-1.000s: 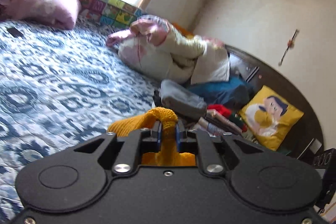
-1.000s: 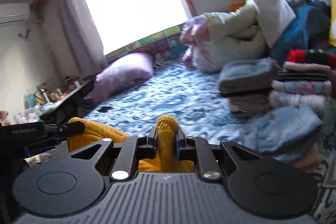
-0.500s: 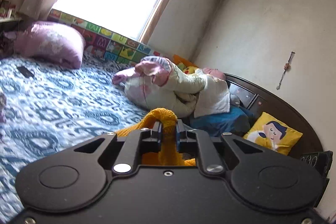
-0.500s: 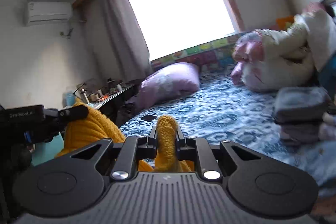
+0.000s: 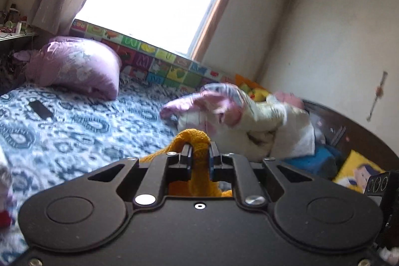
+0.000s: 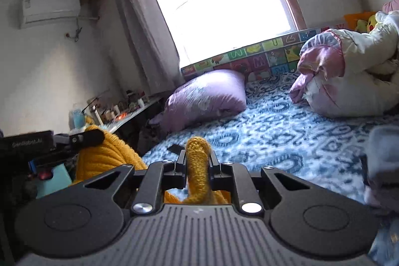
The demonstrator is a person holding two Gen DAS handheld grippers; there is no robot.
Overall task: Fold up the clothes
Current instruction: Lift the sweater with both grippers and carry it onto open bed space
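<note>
A mustard-yellow knit garment is pinched between the jaws of my left gripper, which is shut on a bunched fold of it. My right gripper is likewise shut on another fold of the same yellow knit garment. In the right wrist view the left gripper appears at the far left, with more of the yellow knit hanging from it. Both grippers are held up above the blue patterned bed, pointing across it toward the window. The lower part of the garment is hidden below the gripper bodies.
A lilac pillow lies at the bed's far side under the window. A white and pink duvet bundle sits to the right. A dark phone lies on the bedspread. A cluttered side table stands left; a grey folded pile is at right.
Both grippers have risen and swung left with the yellow garment still held; the stacks of folded clothes have slid out of view and the window and walls now fill the frames.
</note>
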